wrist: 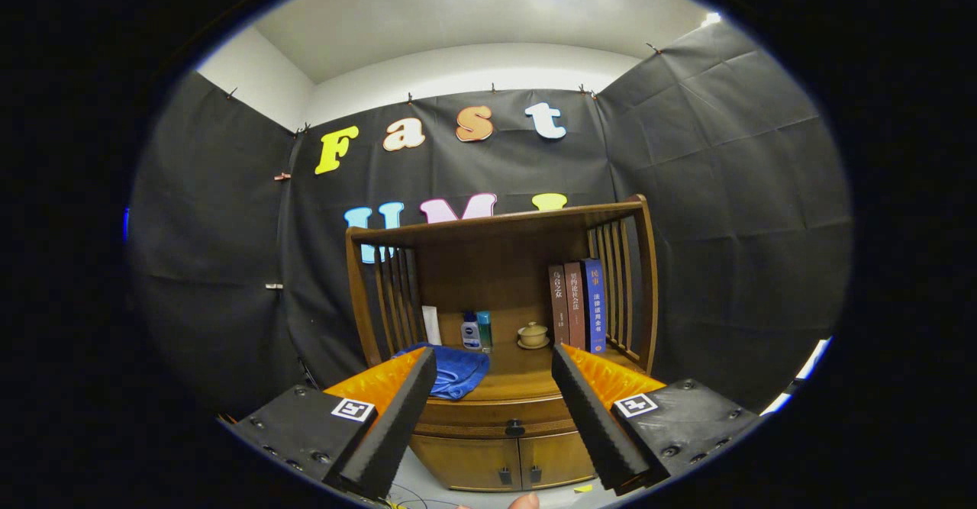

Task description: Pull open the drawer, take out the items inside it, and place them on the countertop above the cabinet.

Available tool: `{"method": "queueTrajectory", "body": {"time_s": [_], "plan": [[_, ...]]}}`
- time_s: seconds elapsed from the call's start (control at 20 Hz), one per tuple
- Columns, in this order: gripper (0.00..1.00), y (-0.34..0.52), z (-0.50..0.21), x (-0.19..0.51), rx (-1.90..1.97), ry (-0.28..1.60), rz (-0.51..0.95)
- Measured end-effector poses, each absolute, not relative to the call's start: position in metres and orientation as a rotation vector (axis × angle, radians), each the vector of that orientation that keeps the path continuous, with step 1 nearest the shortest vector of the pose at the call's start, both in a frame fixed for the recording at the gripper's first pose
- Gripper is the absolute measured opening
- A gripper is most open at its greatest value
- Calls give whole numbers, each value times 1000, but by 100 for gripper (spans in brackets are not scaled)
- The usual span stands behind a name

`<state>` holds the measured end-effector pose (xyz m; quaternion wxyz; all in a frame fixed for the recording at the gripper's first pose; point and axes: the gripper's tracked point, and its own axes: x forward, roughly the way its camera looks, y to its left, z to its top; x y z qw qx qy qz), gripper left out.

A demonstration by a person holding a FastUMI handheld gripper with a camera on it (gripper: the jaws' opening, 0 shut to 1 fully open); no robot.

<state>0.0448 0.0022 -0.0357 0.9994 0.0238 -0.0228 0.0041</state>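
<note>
blue cloth (456, 370) partly hidden behind the tool's left finger (397, 417), drawer (496, 416) ends covered by both fingers

Tongs (494, 364) agape before shut drawer (500, 416)

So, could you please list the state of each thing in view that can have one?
Wooden cabinet drawer with dark knob: closed.
Two lower wooden cabinet doors: closed.
Gripper: open, empty, short of the drawer.
Blue cloth: crumpled on the countertop.
Three books: upright.
Small lidded ceramic cup: lid on.

Wooden drawer (504, 416) with a dark knob (515, 426) sits closed under the cabinet's countertop (527, 375), above two doors
</note>
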Motion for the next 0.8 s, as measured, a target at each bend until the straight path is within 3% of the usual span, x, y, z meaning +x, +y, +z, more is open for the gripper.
{"method": "queueTrajectory", "body": {"time_s": [0.3, 0.8], "plan": [[98, 9, -116, 101, 97, 16, 54], [99, -8, -272, 187, -24, 134, 12]]}}
